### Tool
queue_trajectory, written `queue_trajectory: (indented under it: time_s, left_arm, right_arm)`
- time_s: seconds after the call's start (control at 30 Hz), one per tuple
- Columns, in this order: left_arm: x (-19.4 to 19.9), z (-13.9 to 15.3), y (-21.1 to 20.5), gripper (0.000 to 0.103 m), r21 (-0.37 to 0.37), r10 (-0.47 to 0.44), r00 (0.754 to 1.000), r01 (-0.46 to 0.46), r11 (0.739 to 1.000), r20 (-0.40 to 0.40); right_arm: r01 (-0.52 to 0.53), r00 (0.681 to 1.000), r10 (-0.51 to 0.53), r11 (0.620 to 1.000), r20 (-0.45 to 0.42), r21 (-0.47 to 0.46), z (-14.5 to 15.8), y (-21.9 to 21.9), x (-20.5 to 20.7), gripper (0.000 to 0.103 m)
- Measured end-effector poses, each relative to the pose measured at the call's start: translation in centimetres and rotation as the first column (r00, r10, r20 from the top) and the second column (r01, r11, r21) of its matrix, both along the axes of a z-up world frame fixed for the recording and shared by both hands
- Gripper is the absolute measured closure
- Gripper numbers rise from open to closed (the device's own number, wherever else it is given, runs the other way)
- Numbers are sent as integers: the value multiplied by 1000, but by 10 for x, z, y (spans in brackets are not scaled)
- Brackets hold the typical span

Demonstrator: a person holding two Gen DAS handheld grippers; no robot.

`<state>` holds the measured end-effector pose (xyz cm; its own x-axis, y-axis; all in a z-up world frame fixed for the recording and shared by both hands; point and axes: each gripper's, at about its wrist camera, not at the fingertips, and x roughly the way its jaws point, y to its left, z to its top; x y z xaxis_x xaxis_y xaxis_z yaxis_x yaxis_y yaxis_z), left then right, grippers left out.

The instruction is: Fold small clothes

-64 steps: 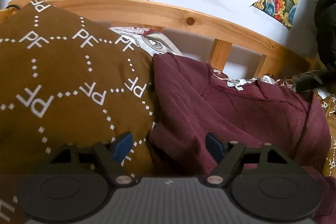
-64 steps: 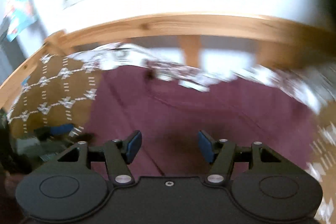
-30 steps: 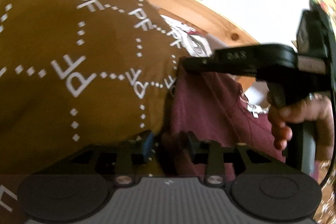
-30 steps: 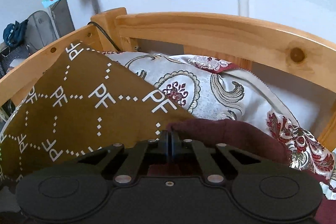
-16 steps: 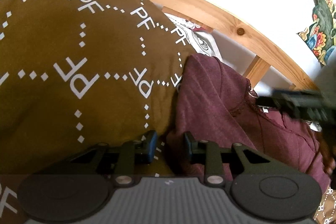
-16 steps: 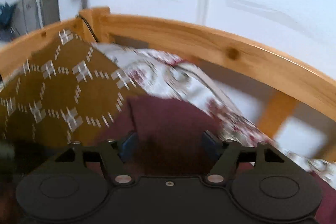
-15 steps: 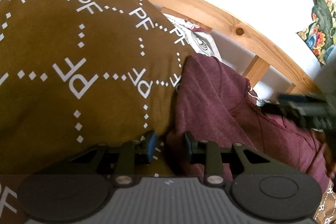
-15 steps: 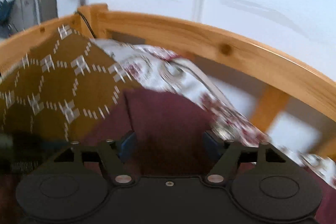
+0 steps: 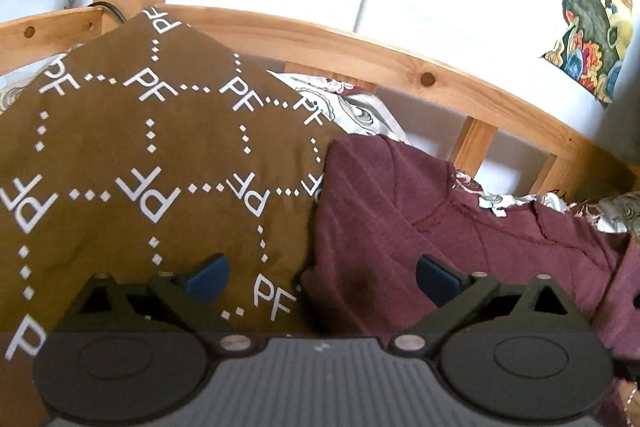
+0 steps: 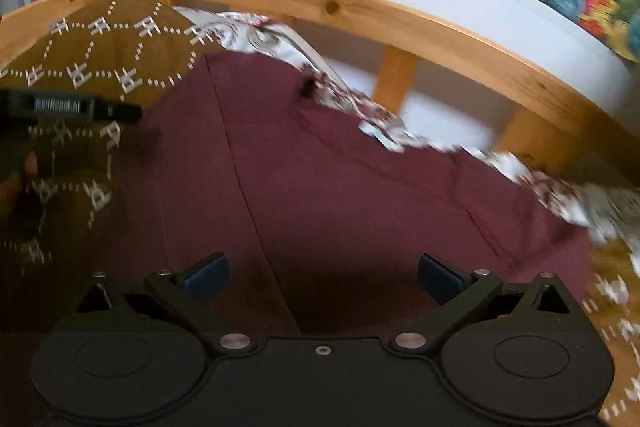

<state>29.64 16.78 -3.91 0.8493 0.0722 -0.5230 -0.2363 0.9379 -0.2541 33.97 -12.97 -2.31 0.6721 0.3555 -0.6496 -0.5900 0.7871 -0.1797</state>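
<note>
A maroon garment (image 9: 460, 227) lies spread on the brown sheet with white "PF" print (image 9: 140, 155). In the left wrist view my left gripper (image 9: 320, 277) is open and empty, hovering over the garment's left edge where it meets the sheet. In the right wrist view the garment (image 10: 340, 187) fills the middle, with a lengthwise crease down its left part. My right gripper (image 10: 322, 277) is open and empty above the garment's near part. The left gripper's body (image 10: 72, 109) shows at the left edge of that view.
A wooden bed rail (image 9: 360, 55) with slats curves behind the garment, against a white wall with posters (image 9: 592, 7). A paisley-patterned cloth (image 10: 360, 103) lies between garment and rail. The rail also shows in the right wrist view (image 10: 400, 23).
Both grippers opened: the left let go of the garment's left edge, the right had released the corner earlier and widened. The right gripper swung rightward over the garment's middle.
</note>
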Motion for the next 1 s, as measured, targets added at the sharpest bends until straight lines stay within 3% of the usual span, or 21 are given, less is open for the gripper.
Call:
queue_trajectory:
  time_s: [0.3, 0.53, 0.8, 1.0]
  left_arm:
    - [-36, 22, -15, 1, -3, -2, 999, 2, 1000, 32]
    - [-84, 50, -44, 1, 107, -112, 990, 102, 989, 85]
    - [-131, 71, -81, 1, 198, -232, 970, 215, 956, 68]
    - [-159, 61, -98, 1, 174, -302, 952, 307, 936, -55]
  right_arm:
    - [72, 997, -71, 997, 27, -20, 9, -61, -60, 1]
    - [88, 995, -88, 996, 39, -9, 14, -87, -107, 1]
    - [-46, 998, 48, 998, 35, -46, 13, -100, -157, 1]
    - [-167, 985, 162, 981, -54, -100, -3, -103, -192, 1]
